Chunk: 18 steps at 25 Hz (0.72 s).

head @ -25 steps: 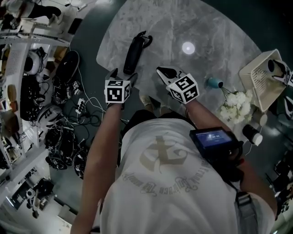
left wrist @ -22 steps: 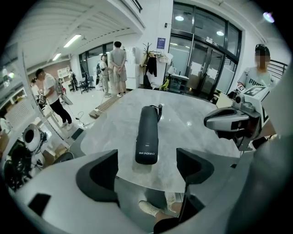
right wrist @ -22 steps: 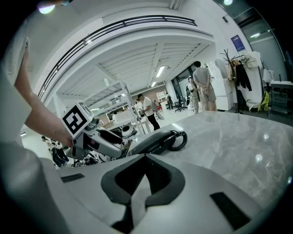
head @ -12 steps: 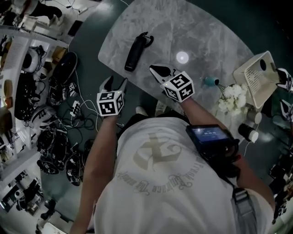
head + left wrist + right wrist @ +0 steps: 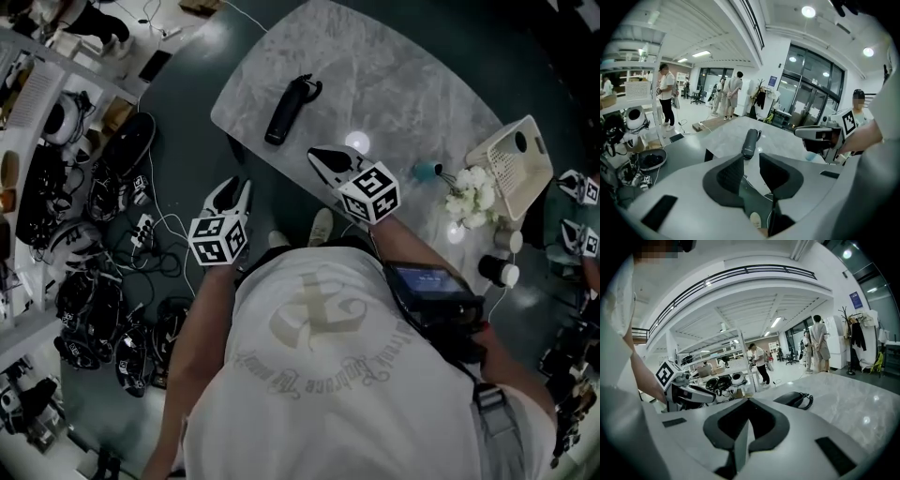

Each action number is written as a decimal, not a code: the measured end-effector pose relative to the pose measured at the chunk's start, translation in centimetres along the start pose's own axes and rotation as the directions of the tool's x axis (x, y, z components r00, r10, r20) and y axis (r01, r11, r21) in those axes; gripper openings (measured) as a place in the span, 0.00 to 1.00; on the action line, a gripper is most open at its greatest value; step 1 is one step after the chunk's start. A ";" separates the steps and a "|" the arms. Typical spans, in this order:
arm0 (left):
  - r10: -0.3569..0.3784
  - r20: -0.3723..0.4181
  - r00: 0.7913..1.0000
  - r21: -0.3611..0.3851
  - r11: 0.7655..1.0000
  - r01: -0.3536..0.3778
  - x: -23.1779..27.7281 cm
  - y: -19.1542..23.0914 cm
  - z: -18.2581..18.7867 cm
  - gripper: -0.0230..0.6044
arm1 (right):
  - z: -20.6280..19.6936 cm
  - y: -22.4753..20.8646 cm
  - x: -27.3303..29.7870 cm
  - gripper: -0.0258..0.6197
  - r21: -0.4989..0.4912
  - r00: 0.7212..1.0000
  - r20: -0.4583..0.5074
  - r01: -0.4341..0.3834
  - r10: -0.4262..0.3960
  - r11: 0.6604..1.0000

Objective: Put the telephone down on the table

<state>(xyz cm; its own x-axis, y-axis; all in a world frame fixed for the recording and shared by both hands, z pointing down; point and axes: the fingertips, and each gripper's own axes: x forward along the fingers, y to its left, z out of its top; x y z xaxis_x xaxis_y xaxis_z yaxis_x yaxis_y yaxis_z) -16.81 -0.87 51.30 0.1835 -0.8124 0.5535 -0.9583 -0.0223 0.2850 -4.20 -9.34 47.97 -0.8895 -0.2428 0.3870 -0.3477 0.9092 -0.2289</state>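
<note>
The phone [image 5: 286, 111] lies flat on the table [image 5: 403, 84], and neither of my claws touches it. My left gripper [image 5: 234, 184] hangs off the table, nearer me than the phone. Its jaws stand narrow and are closing with nothing between them. My right gripper [image 5: 319, 155] is just right of the phone and nearer me, jaws pressed together and empty. A basket [image 5: 511, 164] and flowers [image 5: 469, 199] sit far right of the phone.

Black telephone [image 5: 286, 111], coiled cord, lying flat near edge of marble table [image 5: 403, 84]
</note>
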 end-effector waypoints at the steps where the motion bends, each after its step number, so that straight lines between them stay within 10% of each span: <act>1: -0.004 0.019 1.000 -0.006 1.000 0.004 -0.7 0.0 0.0 0.21 | -0.2 0.4 -0.3 0.06 -0.001 1.000 0.000 0.001 -0.001 1.000; 18: -0.119 0.077 0.990 -0.002 0.993 0.119 -7.2 0.5 -3.5 0.06 | -1.8 6.7 -2.8 0.06 -0.041 0.999 0.025 0.049 -0.048 0.998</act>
<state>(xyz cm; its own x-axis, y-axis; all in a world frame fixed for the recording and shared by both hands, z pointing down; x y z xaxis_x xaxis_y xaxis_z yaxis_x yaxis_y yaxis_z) -17.89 7.02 50.16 0.2788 -0.8464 0.4539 -0.9291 -0.1181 0.3505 -3.46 -1.95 46.94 -0.8788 -0.2948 0.3753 -0.3787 0.9093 -0.1724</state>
